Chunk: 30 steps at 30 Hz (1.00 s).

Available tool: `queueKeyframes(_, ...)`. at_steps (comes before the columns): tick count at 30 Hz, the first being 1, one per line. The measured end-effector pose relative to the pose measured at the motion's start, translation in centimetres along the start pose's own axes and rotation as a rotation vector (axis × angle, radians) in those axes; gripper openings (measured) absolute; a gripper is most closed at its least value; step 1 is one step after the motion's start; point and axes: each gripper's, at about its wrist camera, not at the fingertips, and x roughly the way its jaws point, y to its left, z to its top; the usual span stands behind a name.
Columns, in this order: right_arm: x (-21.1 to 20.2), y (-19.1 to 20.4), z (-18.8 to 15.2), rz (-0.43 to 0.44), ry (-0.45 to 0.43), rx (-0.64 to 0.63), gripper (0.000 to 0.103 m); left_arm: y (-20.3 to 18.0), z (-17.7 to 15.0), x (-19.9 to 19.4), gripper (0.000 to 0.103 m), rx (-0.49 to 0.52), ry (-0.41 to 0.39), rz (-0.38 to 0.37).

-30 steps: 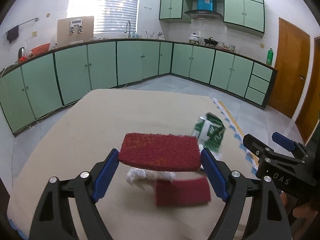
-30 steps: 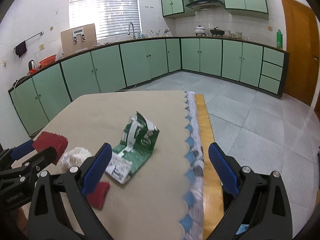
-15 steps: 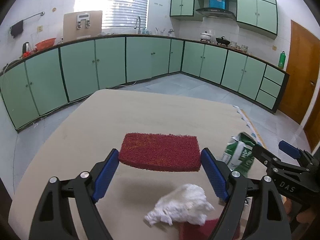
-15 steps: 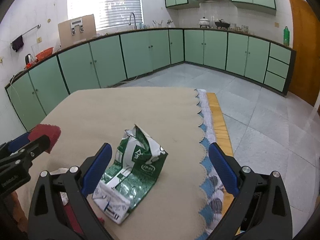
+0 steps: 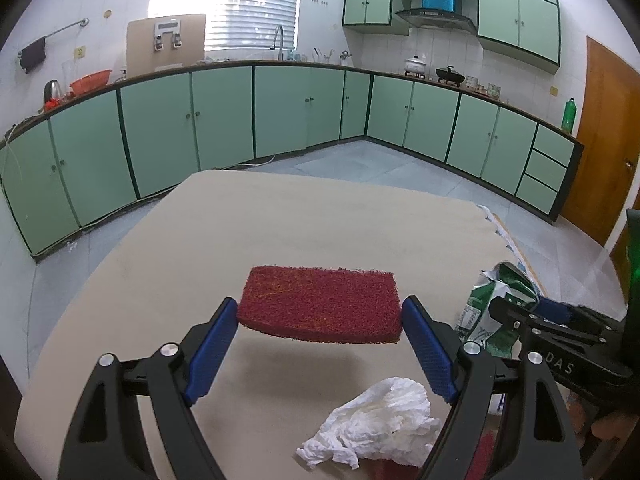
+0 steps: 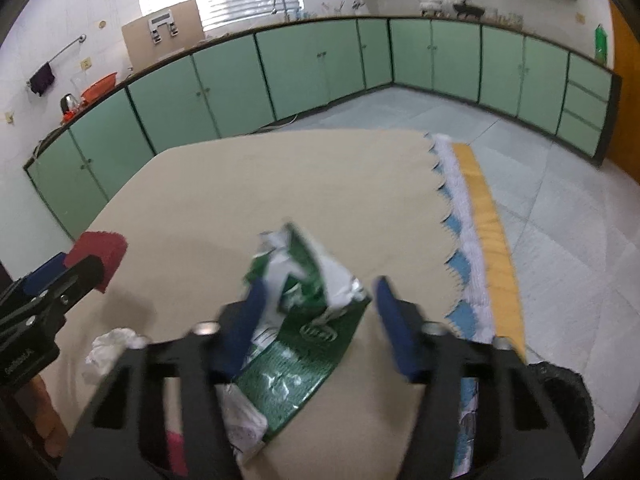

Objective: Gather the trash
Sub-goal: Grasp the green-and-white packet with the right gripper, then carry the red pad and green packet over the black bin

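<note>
Two items picked: left hand-held gripper (image 5: 320, 332) pinching red scouring pad (image 5: 320, 309), right hand-held gripper (image 6: 318, 316) spread around green carton (image 6: 298, 320) on surface (image 5: 280, 232). Beside carton: crumpled tissue (image 5: 376, 432), uncollected.

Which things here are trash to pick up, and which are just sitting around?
Trash job:
crushed green carton, between the right gripper fingers
crumpled white tissue
red scrub pad, held by the left gripper

Just there:
table
kettle
green bottle

"DAS" stands in white letters on the black body of the right hand-held gripper (image 5: 532, 312), at 4 o'clock.
</note>
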Motion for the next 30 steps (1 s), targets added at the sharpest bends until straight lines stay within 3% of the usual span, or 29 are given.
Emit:
queueKeyframes(3, -0.9, 0.4, -0.1, 0.016, -0.023, -0.011, 0.037, 0.0, 0.1, -0.3, 0.082, 0.002, -0.002, -0.002)
queueKeyframes(15, -6.4, 0.3, 1.4, 0.038, -0.158, -0.026, 0.034, -1.9, 1.3, -3.0, 0.082, 0.028, -0.051, -0.029)
queueKeyframes(30, -16.2, -5.1, 0.5, -0.054, -0.294, -0.001, 0.033, -9.0, 2.3, -7.2, 0.082, 0.105, -0.118, -0.162)
